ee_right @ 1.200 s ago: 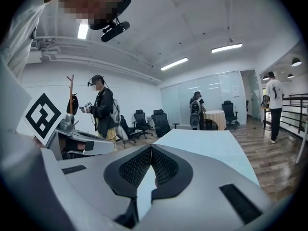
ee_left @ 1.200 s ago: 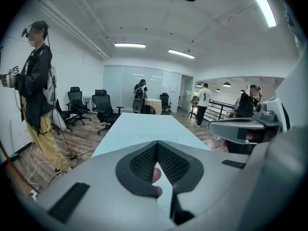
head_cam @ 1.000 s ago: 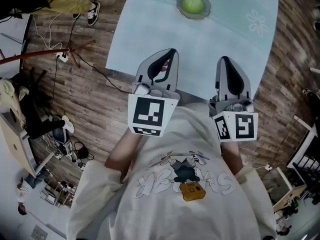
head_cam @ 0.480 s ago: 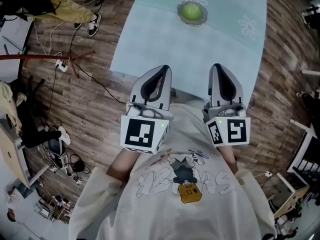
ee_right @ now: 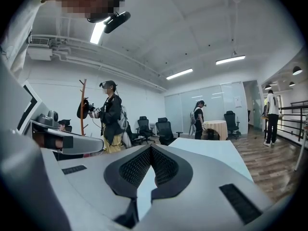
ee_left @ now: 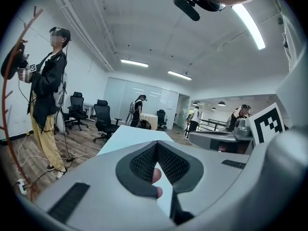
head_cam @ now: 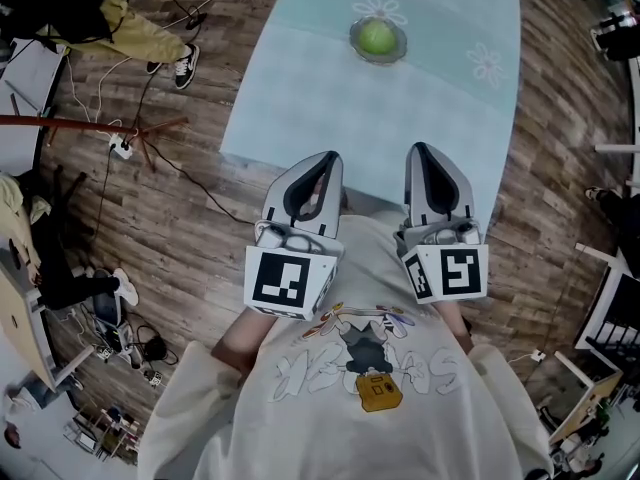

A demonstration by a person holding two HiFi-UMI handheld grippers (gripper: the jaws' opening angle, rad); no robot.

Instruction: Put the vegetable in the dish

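You are holding both claws side by side in front of your chest, with their tips just reaching over the near edge of the worktop [head_cam: 300, 98] in the head view. The left claw [head_cam: 328, 158] is clenched: in the left gripper view its jaws [ee_left: 155, 144] are meeting at the tips with nothing of the task's between them. A small pinkish shape is showing in the gap behind the tips, and you cannot tell what it is. The right claw [head_cam: 422, 150] is also clenched and empty, and in the right gripper view its tips [ee_right: 150, 147] are pressing together, with only the pale worktop [ee_right: 207, 148] showing through the opening below them. The round green vegetable [head_cam: 376, 36] is sitting in the small dish [head_cam: 399, 53] at the far part of the worktop, on the pale blue cloth [head_cam: 440, 108] between two flower prints [head_cam: 487, 63]. It is lying well apart from both claws, ahead of them and roughly in line with the gap between the two. Neither claw is touching the vegetable or the dish. Neither gripper view is showing the dish, and other people are standing farther back in the room.
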